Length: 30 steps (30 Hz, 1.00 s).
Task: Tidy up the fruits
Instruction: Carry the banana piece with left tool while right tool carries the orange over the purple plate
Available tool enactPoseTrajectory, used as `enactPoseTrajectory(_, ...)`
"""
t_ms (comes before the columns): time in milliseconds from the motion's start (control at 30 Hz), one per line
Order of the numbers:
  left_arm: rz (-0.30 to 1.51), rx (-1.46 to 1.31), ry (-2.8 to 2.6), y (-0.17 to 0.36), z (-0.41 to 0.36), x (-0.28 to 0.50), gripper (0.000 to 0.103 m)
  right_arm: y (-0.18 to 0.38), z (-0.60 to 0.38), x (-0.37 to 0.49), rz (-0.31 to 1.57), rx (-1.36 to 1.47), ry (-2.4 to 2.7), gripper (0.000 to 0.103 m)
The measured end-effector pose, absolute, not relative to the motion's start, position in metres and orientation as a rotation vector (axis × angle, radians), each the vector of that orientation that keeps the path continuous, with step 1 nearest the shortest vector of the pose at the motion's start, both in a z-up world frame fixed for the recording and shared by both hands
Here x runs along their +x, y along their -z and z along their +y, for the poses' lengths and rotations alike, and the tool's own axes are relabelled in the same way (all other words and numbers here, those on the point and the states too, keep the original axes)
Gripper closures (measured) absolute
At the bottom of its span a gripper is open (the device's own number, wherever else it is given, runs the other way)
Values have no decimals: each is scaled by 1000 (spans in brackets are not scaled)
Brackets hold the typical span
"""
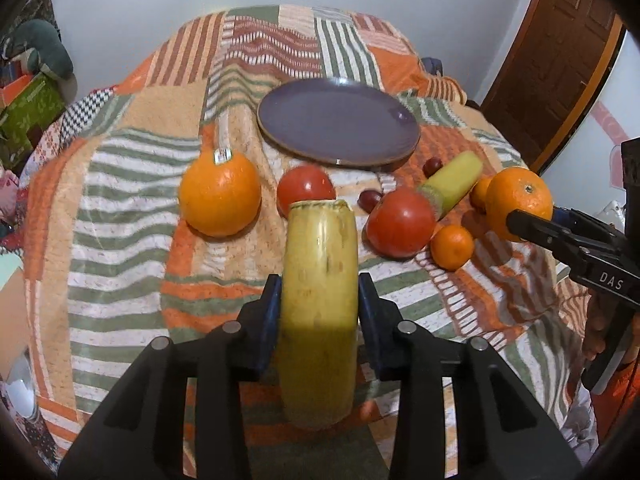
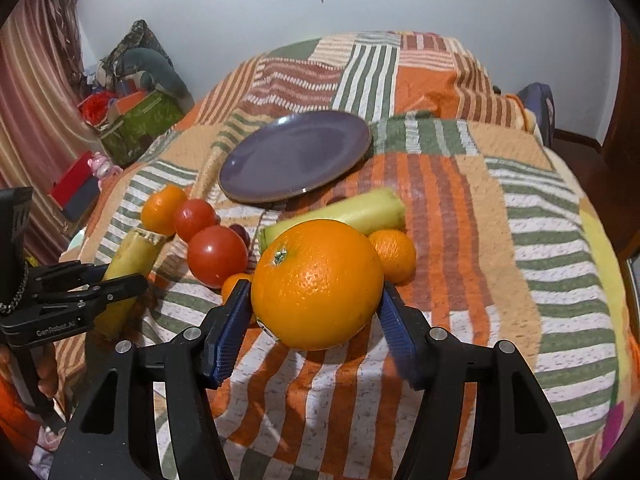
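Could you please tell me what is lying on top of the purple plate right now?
Nothing: the purple plate is bare in both views, and all the fruit lies on the blanket in front of it. What is under the plate cannot be seen.

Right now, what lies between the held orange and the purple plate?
A pale green vegetable piece lies between orange and plate, seen from the right wrist.
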<state>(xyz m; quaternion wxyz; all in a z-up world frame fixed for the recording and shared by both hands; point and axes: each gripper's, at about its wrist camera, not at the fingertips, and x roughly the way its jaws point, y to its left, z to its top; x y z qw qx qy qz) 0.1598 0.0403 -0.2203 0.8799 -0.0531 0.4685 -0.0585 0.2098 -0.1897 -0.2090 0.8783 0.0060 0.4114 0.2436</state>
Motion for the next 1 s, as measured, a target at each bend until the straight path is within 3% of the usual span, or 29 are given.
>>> enactPoseTrajectory(600, 777, -68, 123, 143, 35, 179, 66, 150, -185, 218, 667, 0, -512, 44)
enactPoseTrajectory(1000, 715, -36, 110, 122, 34, 220, 66, 128, -170, 250, 563, -28, -511, 44)
